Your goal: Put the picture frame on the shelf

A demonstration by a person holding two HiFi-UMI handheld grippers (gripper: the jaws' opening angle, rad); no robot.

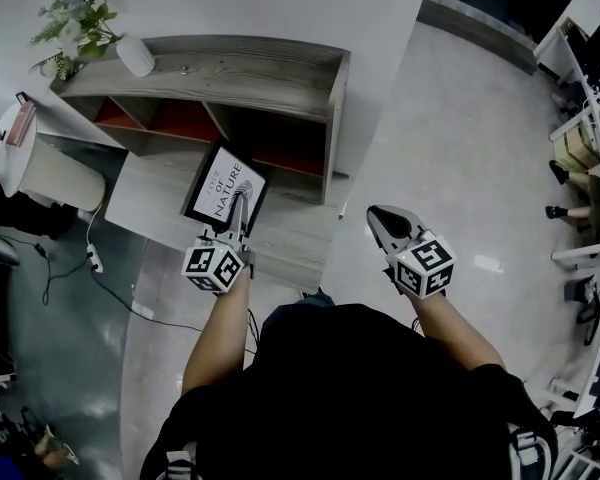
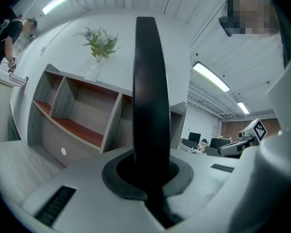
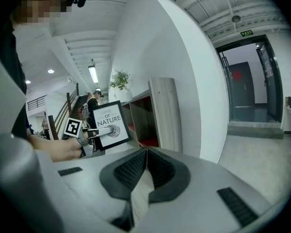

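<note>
The picture frame (image 1: 225,190), black with a white "NATURE" print, is held tilted in front of the grey wooden shelf (image 1: 230,73). My left gripper (image 1: 238,211) is shut on its lower edge. In the left gripper view the frame (image 2: 150,96) stands edge-on between the jaws, with the shelf's open red-floored compartments (image 2: 75,113) behind it. My right gripper (image 1: 388,224) hangs to the right over the floor, shut with nothing in it. In the right gripper view its ribbed pads (image 3: 136,168) meet, and the frame (image 3: 110,124) and shelf end (image 3: 164,111) show beyond.
A white vase (image 1: 135,56) with a leafy plant (image 1: 78,20) stands on the shelf's top at the left. A low wooden platform (image 1: 290,238) lies before the shelf. A white round table (image 1: 42,166) and floor cables (image 1: 92,260) are at left, desks (image 1: 585,138) at right.
</note>
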